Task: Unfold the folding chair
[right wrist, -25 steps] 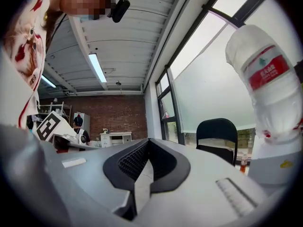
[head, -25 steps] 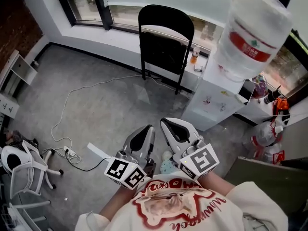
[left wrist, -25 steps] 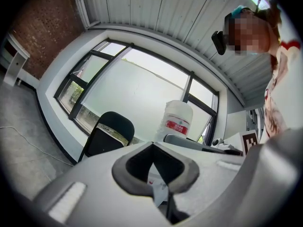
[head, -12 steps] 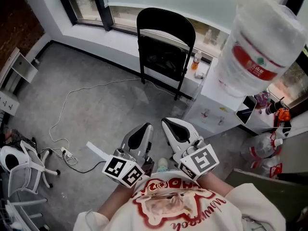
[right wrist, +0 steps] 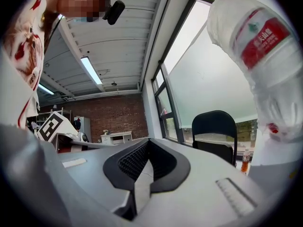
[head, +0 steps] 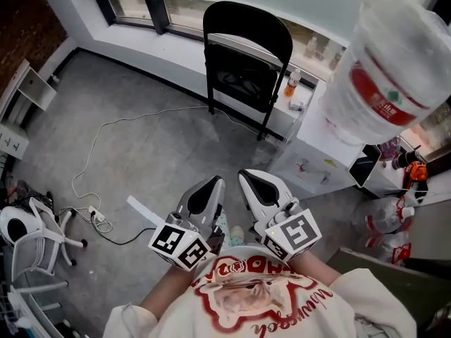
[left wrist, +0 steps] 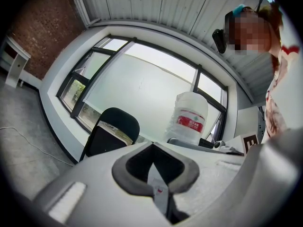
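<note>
A black folding chair (head: pixel 245 62) leans folded against the window ledge at the far side of the room; it also shows as the chair (left wrist: pixel 110 135) in the left gripper view and the chair (right wrist: pixel 215 132) in the right gripper view. My left gripper (head: pixel 206 191) and right gripper (head: pixel 251 183) are held close to my body, side by side, well short of the chair. Both are shut with nothing between their jaws. The left gripper (left wrist: pixel 152 170) and right gripper (right wrist: pixel 147 162) show their pads meeting.
A white water dispenser (head: pixel 316 150) with a large bottle (head: pixel 391 76) stands right of the chair. A white cable and power strip (head: pixel 95 217) lie on the grey floor at left. A white office chair (head: pixel 28 241) is at far left. Bags and clutter (head: pixel 391 217) sit at right.
The view has shifted slightly; the chair and water bottle sit a little differently in frame. Both grippers stay shut, side by side in front of me.
</note>
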### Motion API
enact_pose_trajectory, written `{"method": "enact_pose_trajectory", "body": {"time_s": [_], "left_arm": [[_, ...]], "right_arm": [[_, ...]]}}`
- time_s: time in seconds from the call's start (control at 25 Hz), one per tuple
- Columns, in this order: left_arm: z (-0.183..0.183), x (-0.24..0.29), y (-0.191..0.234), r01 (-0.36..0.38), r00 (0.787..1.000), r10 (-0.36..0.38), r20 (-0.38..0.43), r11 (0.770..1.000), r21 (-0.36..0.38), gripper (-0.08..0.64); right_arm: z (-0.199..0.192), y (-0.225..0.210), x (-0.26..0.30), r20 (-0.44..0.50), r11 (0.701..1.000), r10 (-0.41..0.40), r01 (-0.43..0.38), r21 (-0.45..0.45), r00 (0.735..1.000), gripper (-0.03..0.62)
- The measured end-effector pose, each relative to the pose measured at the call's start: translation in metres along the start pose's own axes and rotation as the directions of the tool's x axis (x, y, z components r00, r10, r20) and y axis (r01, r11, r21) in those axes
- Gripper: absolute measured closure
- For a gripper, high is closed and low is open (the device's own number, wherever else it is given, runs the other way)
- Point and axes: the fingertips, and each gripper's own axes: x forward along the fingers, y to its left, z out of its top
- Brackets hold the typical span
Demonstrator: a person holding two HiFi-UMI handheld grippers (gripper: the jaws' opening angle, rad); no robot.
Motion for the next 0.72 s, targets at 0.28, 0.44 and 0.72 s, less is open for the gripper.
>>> {"method": "enact_pose_trajectory", "body": {"time_s": [0.28,0.44,0.72], "left_arm": [[0.008,0.032,0.011,0.050,0.999,-0.051,-0.008,0.999,-0.006,0.560],[0.010,0.055,0.020,0.077,0.997,-0.077,-0.022,0.997,-0.006,0.560],[0.029,0.103,0.065,0.113,0.993,-0.114,-0.033,0.993,-0.020,0.560]], "right_arm": [[0.006,-0.026,0.013,0.005,0.999,-0.048,0.048,-0.007,0.999,0.569],[0.008,-0.045,0.028,0.003,0.997,-0.072,0.072,-0.013,0.997,0.569],[0.011,-0.083,0.080,-0.003,0.993,-0.113,0.113,-0.016,0.994,0.569]]}}
